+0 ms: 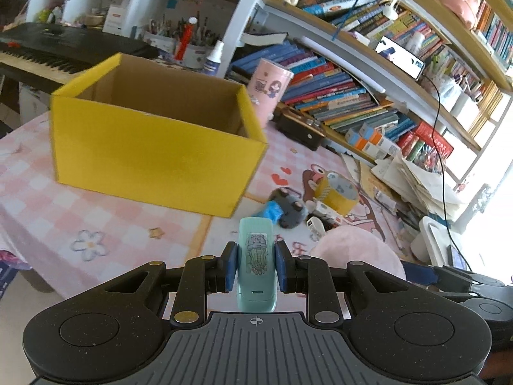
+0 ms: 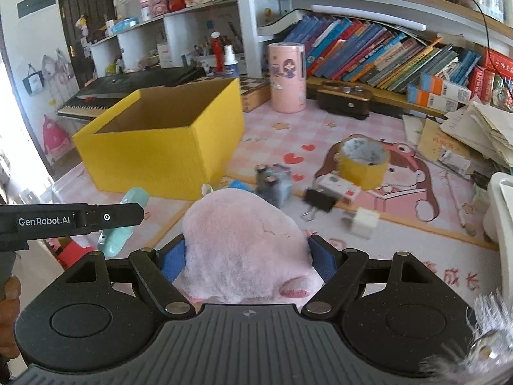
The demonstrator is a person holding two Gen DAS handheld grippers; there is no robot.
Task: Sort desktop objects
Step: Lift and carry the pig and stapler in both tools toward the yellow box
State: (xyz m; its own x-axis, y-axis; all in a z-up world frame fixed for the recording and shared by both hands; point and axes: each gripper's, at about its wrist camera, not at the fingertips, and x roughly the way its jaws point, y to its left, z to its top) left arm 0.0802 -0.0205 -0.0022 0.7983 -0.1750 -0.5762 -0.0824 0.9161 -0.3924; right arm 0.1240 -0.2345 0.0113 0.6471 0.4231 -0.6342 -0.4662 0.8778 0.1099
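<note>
My left gripper [image 1: 256, 264] is shut on a mint-green stapler-like case [image 1: 256, 266] with a jellyfish sticker, held above the pink checked tablecloth short of the open yellow box [image 1: 154, 150]. My right gripper [image 2: 247, 256] is shut on a pink plush toy [image 2: 243, 243] that bulges between its blue pads. The plush toy [image 1: 356, 250] shows at lower right in the left wrist view. From the right wrist view the mint-green case [image 2: 123, 224] sits at left under the left gripper's arm, near the yellow box [image 2: 166, 147].
On the cloth lie a yellow tape roll [image 2: 364, 160], a grey battery holder [image 2: 274, 181], a black binder clip [image 2: 319, 200], a white charger cube [image 2: 364, 221] and a small blue item [image 1: 269, 210]. A pink canister [image 2: 287, 77], a dark case, books and paper piles line the back.
</note>
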